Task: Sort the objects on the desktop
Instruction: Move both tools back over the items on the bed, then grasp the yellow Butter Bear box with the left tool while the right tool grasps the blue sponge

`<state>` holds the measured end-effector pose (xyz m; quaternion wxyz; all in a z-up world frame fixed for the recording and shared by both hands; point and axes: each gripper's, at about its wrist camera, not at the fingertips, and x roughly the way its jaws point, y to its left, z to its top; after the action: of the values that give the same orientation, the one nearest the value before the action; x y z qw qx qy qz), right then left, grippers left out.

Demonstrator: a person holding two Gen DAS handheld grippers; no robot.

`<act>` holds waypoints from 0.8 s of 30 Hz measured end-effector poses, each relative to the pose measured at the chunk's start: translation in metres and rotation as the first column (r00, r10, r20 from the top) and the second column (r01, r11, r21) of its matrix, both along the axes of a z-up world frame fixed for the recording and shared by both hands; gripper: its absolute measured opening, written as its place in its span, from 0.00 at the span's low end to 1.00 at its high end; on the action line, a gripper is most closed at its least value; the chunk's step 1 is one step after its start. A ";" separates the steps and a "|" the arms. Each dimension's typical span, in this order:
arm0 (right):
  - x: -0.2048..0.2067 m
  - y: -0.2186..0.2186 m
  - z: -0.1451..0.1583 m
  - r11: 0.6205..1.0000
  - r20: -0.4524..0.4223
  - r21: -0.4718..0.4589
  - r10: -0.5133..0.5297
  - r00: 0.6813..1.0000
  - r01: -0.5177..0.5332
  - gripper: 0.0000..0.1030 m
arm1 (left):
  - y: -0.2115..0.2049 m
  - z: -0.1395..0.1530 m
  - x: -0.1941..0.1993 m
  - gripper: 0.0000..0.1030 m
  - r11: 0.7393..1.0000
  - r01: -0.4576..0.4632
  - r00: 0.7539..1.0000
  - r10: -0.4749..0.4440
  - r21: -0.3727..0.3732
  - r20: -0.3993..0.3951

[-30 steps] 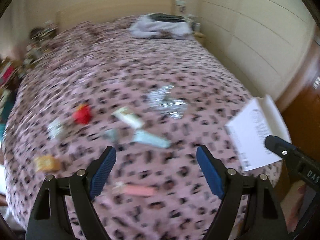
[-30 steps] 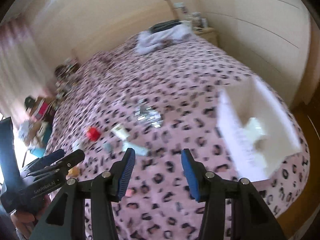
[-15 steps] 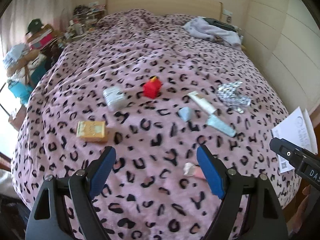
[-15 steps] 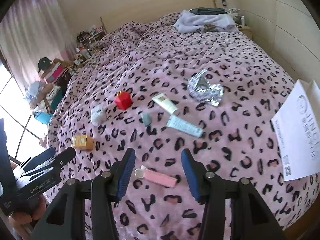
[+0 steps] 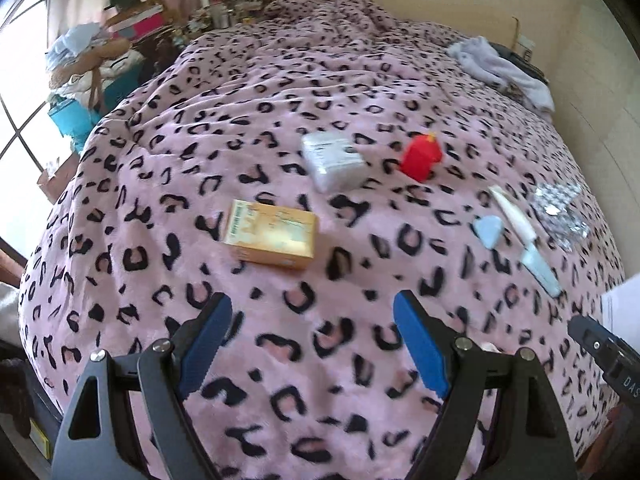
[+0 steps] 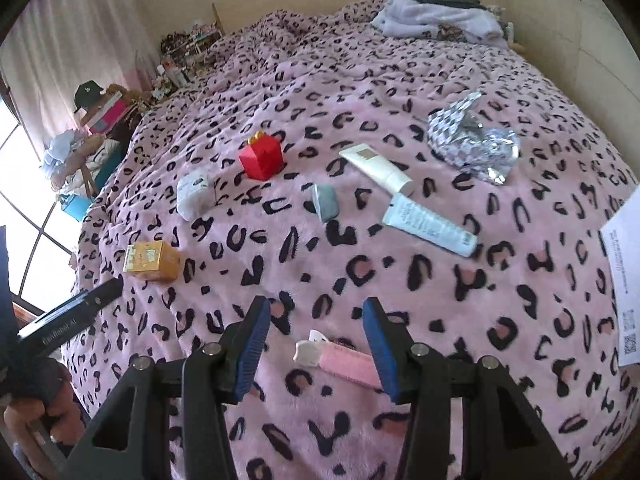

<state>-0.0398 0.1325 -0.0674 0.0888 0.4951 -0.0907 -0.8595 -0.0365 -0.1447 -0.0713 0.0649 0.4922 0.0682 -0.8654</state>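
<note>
- The left gripper (image 5: 312, 320) is hanging over the pink spotted blanket (image 5: 280, 80) with its jaws spread wide and nothing between them. The orange box (image 5: 272, 236) is lying just ahead of it, a little to its left; the white packet (image 5: 332, 160) and the red house-shaped box (image 5: 420, 156) are lying farther ahead.
- A likely risk here: the blanket is soft and plush, so fingers that are pressing down beside the orange box could be sinking into the pile, catching fabric or tipping the box away.
- Ahead and to this gripper's right, a small blue-grey piece (image 5: 489, 230), two tubes and a crumpled foil wrapper (image 5: 560, 212) are crowding together, so a wide reach there could be knocking a neighbour.
- The right gripper (image 6: 316, 320) is also standing open and gripping nothing. The pink clip-like piece (image 6: 336, 360) is lying between its fingers, close under them, slanting so that one end is slipping beneath the right finger.
- Judged from that slant, closing now could be pinching only one end, so the piece might be swivelling or sliding out.
- The cream tube (image 6: 376, 168) and the pale blue tube (image 6: 428, 226) are lying well ahead, to its right.
- At this gripper's far right a white paper bag (image 6: 624, 280) is showing only its printed side; whether anything is sitting inside cannot be told. No other sorting container is showing.
</note>
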 end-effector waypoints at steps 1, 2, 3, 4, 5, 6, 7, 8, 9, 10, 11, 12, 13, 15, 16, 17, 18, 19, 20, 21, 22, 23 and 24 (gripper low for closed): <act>-0.001 -0.001 -0.003 1.000 0.000 0.007 0.010 1.000 -0.010 0.48 | -0.003 -0.003 -0.002 0.82 1.000 -0.001 1.000 0.001 -0.001 0.003; -0.001 -0.002 -0.006 1.000 0.003 0.013 0.019 1.000 -0.019 0.48 | -0.003 -0.007 -0.002 0.82 1.000 0.005 1.000 -0.005 0.003 0.006; 0.000 -0.001 -0.010 0.999 0.010 0.018 0.027 1.000 -0.028 0.48 | -0.003 -0.011 -0.003 0.82 1.000 0.012 1.000 -0.012 0.009 0.011; 0.003 -0.001 -0.015 0.999 0.017 0.022 0.036 0.999 -0.036 0.48 | 0.000 -0.015 -0.003 0.82 1.000 0.023 1.000 -0.023 0.013 0.014; 0.005 0.000 -0.020 0.999 0.025 0.027 0.044 0.999 -0.045 0.48 | 0.004 -0.018 -0.003 0.82 0.999 0.035 0.999 -0.035 0.016 0.018; 0.009 0.000 -0.026 0.998 0.035 0.032 0.053 0.998 -0.054 0.48 | 0.008 -0.021 -0.002 0.82 0.999 0.046 0.999 -0.047 0.019 0.022; 0.012 0.000 -0.032 0.997 0.045 0.038 0.062 0.997 -0.064 0.48 | 0.014 -0.027 -0.002 0.82 0.998 0.063 0.998 -0.063 0.022 0.027; 0.014 -0.001 -0.037 0.997 0.054 0.041 0.069 0.996 -0.071 0.48 | 0.018 -0.030 -0.001 0.82 0.997 0.072 0.997 -0.073 0.024 0.033; 0.017 -0.001 -0.042 0.996 0.062 0.044 0.075 0.995 -0.078 0.48 | 0.022 -0.034 0.000 0.82 0.997 0.078 0.996 -0.079 0.026 0.039; 0.020 -0.001 -0.047 0.995 0.069 0.047 0.081 0.994 -0.084 0.48 | 0.025 -0.038 0.001 0.82 0.996 0.083 0.995 -0.084 0.029 0.044; 0.022 -0.001 -0.050 0.995 0.072 0.049 0.083 0.994 -0.087 0.48 | 0.027 -0.041 0.002 0.82 0.996 0.084 0.995 -0.086 0.033 0.048; 0.023 -0.002 -0.052 0.995 0.073 0.048 0.086 0.994 -0.089 0.48 | 0.025 -0.045 0.002 0.82 0.996 0.077 0.996 -0.078 0.034 0.049; 0.023 -0.002 -0.052 0.995 0.071 0.044 0.086 0.994 -0.089 0.48 | 0.022 -0.046 0.002 0.82 0.997 0.065 0.997 -0.066 0.030 0.049; 0.018 -0.006 -0.051 0.995 0.061 0.032 0.088 0.994 -0.090 0.48 | 0.009 -0.047 -0.002 0.82 0.999 0.029 0.999 -0.030 0.020 0.045; 0.014 -0.010 -0.049 0.995 0.053 0.027 0.090 0.995 -0.091 0.48 | 0.001 -0.047 -0.005 0.82 1.000 0.011 0.999 -0.012 0.016 0.042; 0.008 -0.014 -0.046 0.995 0.043 0.022 0.092 0.995 -0.093 0.48 | -0.006 -0.046 -0.008 0.82 1.000 -0.007 0.999 0.007 0.008 0.037; 0.002 -0.018 -0.043 0.995 0.032 0.018 0.094 0.995 -0.095 0.48 | -0.014 -0.045 -0.012 0.82 1.000 -0.026 0.999 0.026 0.000 0.032; -0.005 -0.022 -0.041 0.995 0.022 0.015 0.096 0.995 -0.096 0.48 | -0.022 -0.044 -0.017 0.82 0.999 -0.045 0.999 0.045 -0.005 0.029; -0.012 -0.028 -0.037 0.995 0.010 0.012 0.096 0.995 -0.096 0.48 | -0.031 -0.042 -0.022 0.82 0.998 -0.064 0.998 0.064 -0.008 0.026; -0.019 -0.033 -0.033 0.995 -0.004 0.009 0.098 0.995 -0.098 0.48 | -0.040 -0.042 -0.027 0.82 0.997 -0.078 0.997 0.078 0.001 0.027; -0.026 -0.039 -0.030 0.995 -0.016 0.004 0.100 0.995 -0.100 0.48 | -0.047 -0.043 -0.033 0.82 0.995 -0.095 0.995 0.094 0.024 0.035; -0.033 -0.045 -0.026 0.995 -0.026 -0.003 0.104 0.994 -0.104 0.48 | -0.054 -0.044 -0.039 0.82 0.993 -0.112 0.993 0.110 0.048 0.046; -0.037 -0.048 -0.023 0.994 -0.034 -0.008 0.107 0.994 -0.107 0.48 | -0.061 -0.046 -0.045 0.82 0.989 -0.130 0.990 0.126 0.073 0.057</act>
<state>-0.0770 0.0841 -0.0907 0.1388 0.4843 -0.0670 -0.8612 -0.0820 -0.2058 -0.1175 0.1031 0.5114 0.1308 -0.8430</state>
